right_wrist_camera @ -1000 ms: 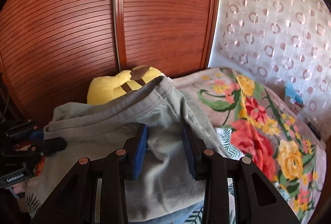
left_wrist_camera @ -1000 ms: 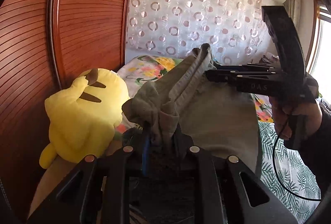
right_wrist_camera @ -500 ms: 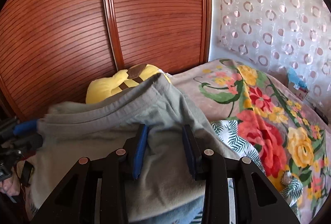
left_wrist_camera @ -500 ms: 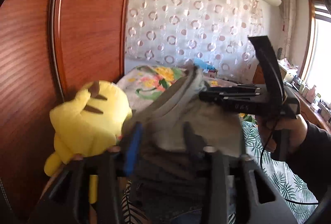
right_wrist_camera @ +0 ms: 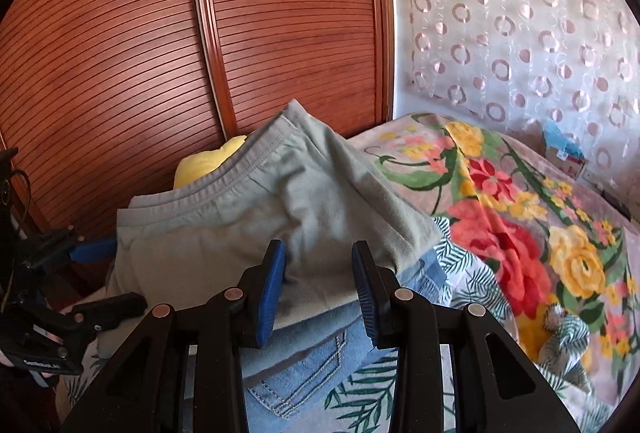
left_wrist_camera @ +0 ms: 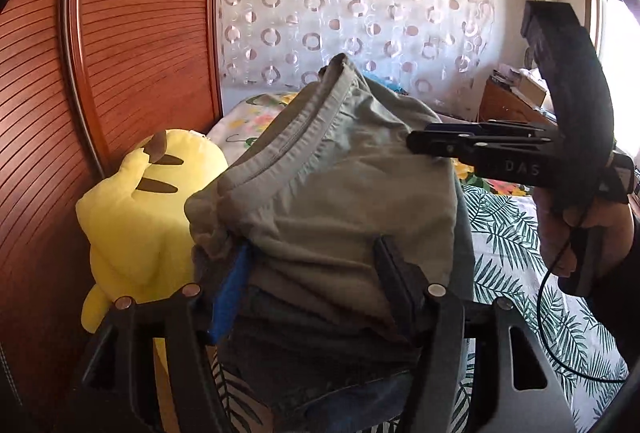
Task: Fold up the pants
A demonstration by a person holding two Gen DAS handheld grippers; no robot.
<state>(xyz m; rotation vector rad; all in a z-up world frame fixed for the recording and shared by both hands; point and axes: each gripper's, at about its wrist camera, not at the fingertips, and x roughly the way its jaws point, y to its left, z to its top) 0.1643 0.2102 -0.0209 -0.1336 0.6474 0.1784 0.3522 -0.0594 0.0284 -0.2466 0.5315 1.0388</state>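
On the bed (right_wrist_camera: 500, 193), left gripper (left_wrist_camera: 312, 273) fingers have just spread off the pants (left_wrist_camera: 340, 193), the fold likely being laid down; right gripper (right_wrist_camera: 318, 277) grips them.

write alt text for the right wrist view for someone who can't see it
The right claw grips grey-green pants lying over blue jeans on a floral bedspread. At the left edge, the left claw has just been opening, its fingers apart beside the cloth. A slatted wooden wardrobe door stands behind.
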